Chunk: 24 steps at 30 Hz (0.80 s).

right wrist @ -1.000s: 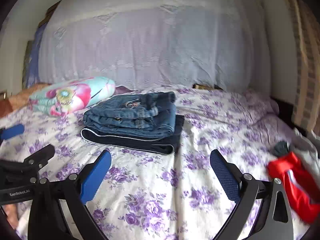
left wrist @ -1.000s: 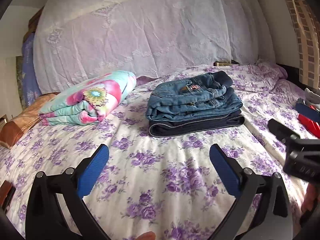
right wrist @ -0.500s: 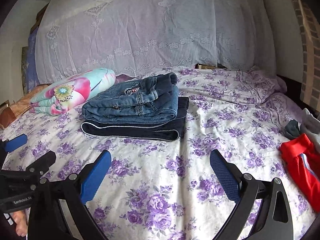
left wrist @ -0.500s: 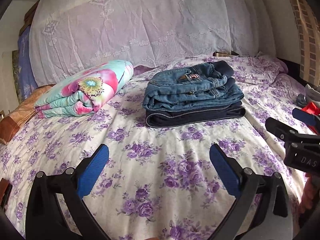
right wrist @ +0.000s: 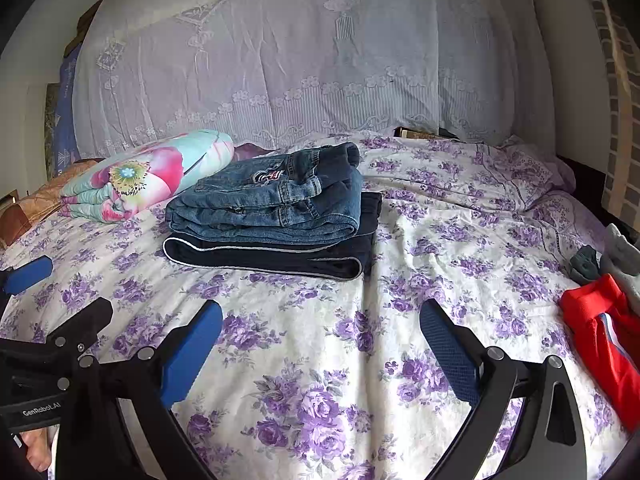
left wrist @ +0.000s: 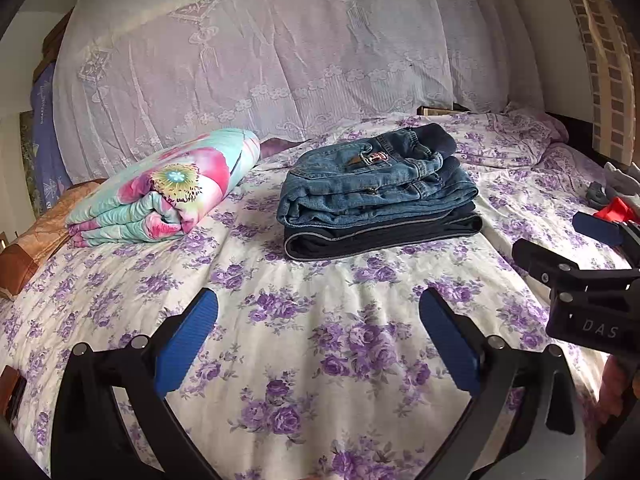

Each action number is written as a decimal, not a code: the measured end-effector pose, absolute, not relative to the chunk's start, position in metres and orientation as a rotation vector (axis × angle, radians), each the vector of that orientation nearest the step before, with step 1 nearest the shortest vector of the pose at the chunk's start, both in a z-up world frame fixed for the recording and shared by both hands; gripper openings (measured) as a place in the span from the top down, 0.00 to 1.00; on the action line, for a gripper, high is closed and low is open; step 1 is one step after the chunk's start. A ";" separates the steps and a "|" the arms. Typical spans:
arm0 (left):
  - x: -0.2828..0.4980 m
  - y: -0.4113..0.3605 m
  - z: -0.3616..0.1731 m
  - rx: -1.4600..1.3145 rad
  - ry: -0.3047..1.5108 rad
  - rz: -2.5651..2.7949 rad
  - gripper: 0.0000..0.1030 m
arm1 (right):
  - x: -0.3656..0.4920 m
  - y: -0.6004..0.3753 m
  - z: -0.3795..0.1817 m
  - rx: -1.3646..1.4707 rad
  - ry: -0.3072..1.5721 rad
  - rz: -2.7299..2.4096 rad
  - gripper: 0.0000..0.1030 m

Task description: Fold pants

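Observation:
Folded blue jeans lie on top of folded dark pants in the middle of the bed; both also show in the right wrist view, jeans on dark pants. My left gripper is open and empty, held above the floral sheet well short of the stack. My right gripper is open and empty too, level with the left one. Red pants lie crumpled at the bed's right edge, to the right of my right gripper.
A folded flowered blanket lies left of the stack. A lace-covered headboard rises behind. Grey clothes sit beyond the red pants. The right gripper shows in the left wrist view. A brick wall stands at the right.
Both grippers have drawn back slightly and tilted down, so the stack sits a little lower in view. Both stayed open. The clothes have not moved.

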<state>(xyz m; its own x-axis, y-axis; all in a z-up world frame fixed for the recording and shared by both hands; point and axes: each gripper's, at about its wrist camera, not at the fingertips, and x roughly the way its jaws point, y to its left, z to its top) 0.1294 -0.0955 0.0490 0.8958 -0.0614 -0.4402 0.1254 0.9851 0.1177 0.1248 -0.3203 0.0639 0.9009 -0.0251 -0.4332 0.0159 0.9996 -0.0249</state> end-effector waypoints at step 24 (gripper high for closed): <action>0.129 -0.094 0.050 0.140 0.446 -0.112 0.05 | 0.125 -0.320 0.061 -0.017 0.455 -0.020 0.03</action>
